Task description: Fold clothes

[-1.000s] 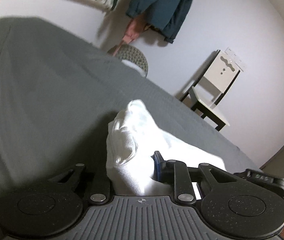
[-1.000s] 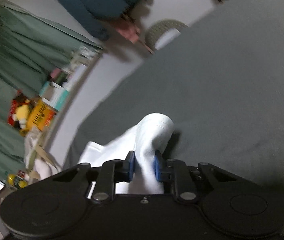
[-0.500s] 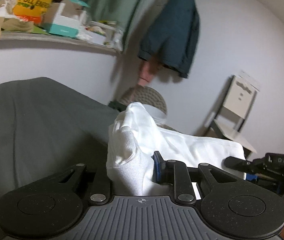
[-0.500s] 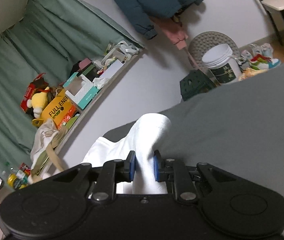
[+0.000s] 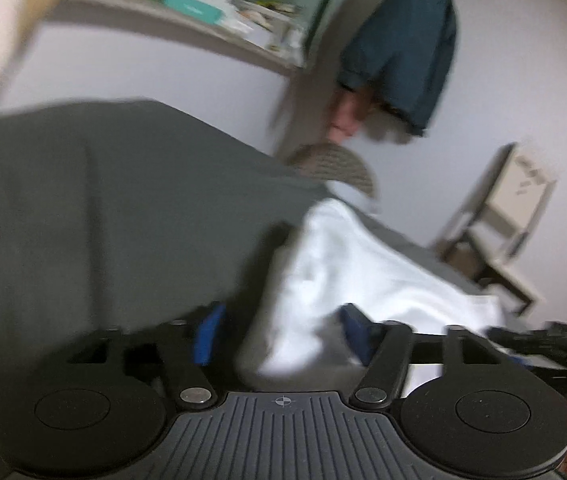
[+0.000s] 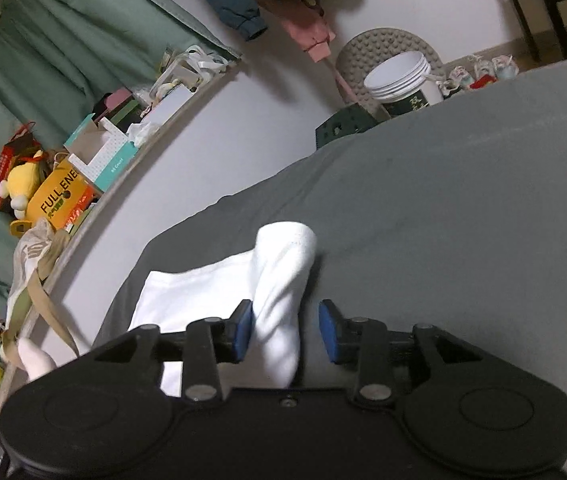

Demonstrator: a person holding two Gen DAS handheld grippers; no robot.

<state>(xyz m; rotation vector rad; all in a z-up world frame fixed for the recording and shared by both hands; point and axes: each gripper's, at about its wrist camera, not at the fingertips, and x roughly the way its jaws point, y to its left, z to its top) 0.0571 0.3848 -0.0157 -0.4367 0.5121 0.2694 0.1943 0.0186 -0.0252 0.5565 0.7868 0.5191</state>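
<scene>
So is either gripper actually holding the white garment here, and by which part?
Neither. Both the left gripper and right gripper have jaws spread open; a bunched fold of the white garment sits loosely between them, unclamped.

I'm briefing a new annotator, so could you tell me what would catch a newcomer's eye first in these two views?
First, the white garment on the dark grey bed cover, bunched up between the open jaws of both the right gripper and the left gripper. Next, the cluttered shelf along the wall, with a yellow plush toy, and the teal jacket hanging above.
</scene>
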